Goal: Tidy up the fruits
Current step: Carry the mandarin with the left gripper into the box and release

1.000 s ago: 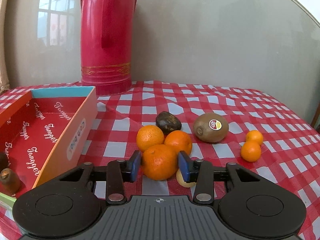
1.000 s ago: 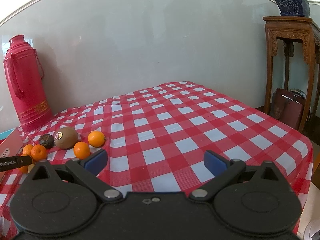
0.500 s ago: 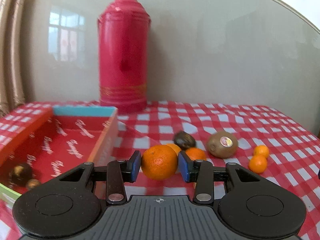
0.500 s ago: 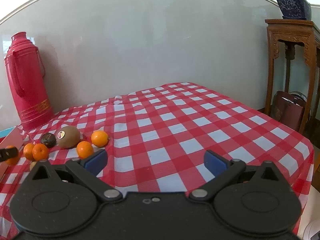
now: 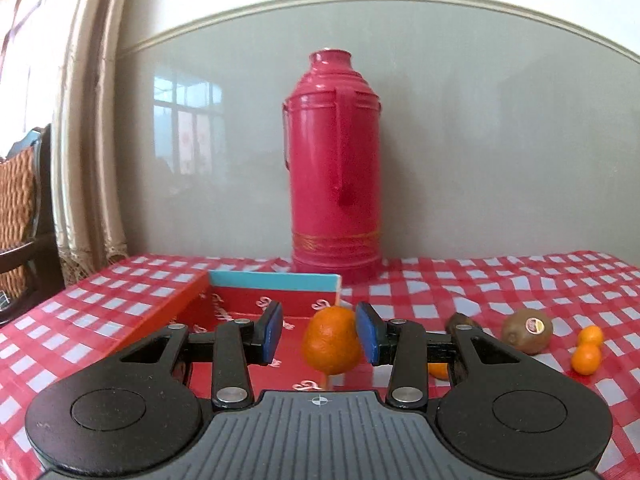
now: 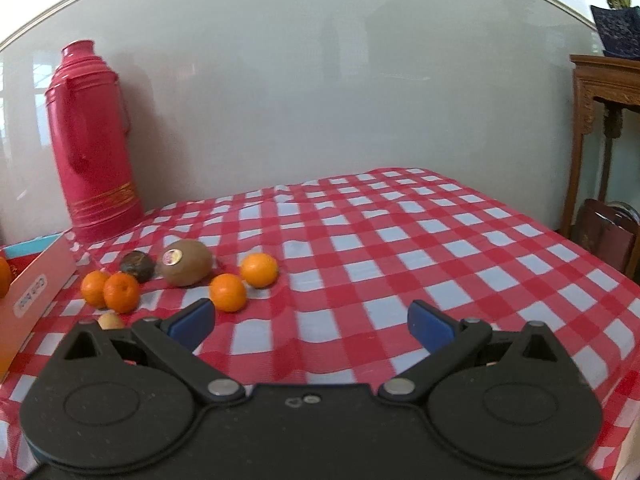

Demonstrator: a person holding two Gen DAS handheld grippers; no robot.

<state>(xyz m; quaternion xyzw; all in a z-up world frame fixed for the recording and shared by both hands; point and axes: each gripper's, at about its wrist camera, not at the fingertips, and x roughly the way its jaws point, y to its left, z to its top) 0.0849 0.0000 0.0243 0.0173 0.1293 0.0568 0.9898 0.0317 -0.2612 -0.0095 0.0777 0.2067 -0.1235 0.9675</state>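
Orange [image 5: 331, 340] between parted left tool [image 5: 319, 336] pads, above red box [image 5: 168, 312]

Checked table [image 6: 400, 240] with fruit, thermos [image 6: 94, 144]

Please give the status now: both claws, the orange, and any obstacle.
Left claw open, orange between its pads over the box. Right claw open, empty. No obstacle seen.

Bright daylight, soft and even. Window reflection on the glossy wall [image 5: 192, 136] at left, glare blown out in the upper left corner. Shadows under the fruit faint. Strong fisheye bowing at the edges, black corners. Orange [image 5: 330, 340] and thermos [image 5: 336, 168] slightly motion-smeared; right view sharper.
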